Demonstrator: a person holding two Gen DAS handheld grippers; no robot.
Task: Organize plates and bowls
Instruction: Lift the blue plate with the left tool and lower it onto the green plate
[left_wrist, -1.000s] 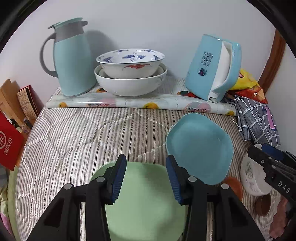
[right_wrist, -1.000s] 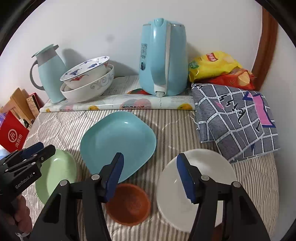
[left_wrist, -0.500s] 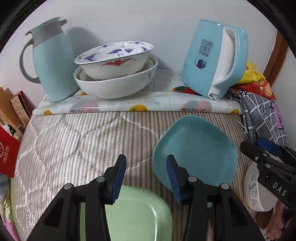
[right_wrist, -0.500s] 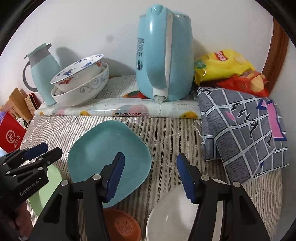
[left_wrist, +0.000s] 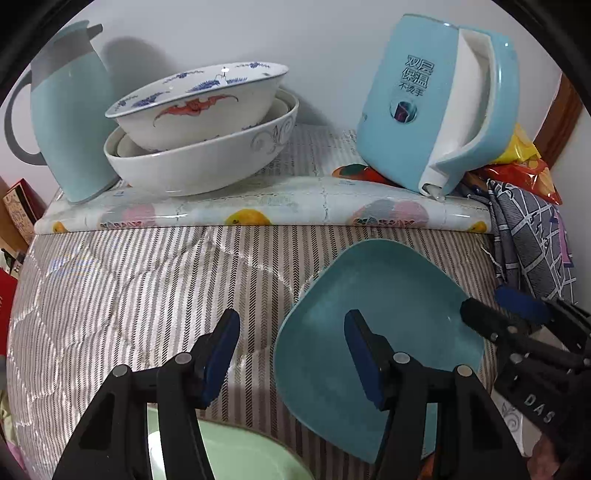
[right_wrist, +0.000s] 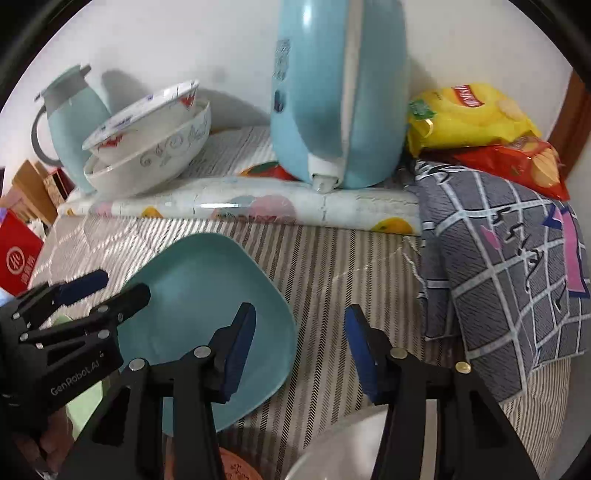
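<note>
A teal square plate (left_wrist: 391, 295) (right_wrist: 207, 291) lies on the striped quilt. A green plate (left_wrist: 240, 454) lies below my left gripper (left_wrist: 291, 332), which is open and empty above the quilt, its right finger over the teal plate's left edge. My right gripper (right_wrist: 299, 332) is open and empty, its left finger over the teal plate's right edge. A white bowl (right_wrist: 343, 450) and a small brown dish (right_wrist: 236, 467) lie under it. Two stacked bowls, a painted one (left_wrist: 199, 99) inside a white one (left_wrist: 207, 162), stand on the raised shelf.
A teal thermos jug (left_wrist: 70, 125) stands left of the stacked bowls and a teal electric kettle (left_wrist: 439, 122) (right_wrist: 336, 88) stands right. Snack bags (right_wrist: 469, 118) and a grey checked cloth (right_wrist: 517, 266) lie at right. A red box (right_wrist: 18, 258) is at far left.
Both grippers have moved forward toward the shelf. The green plate, white bowl and brown dish have slid toward the bottom edges. Both stay open.
</note>
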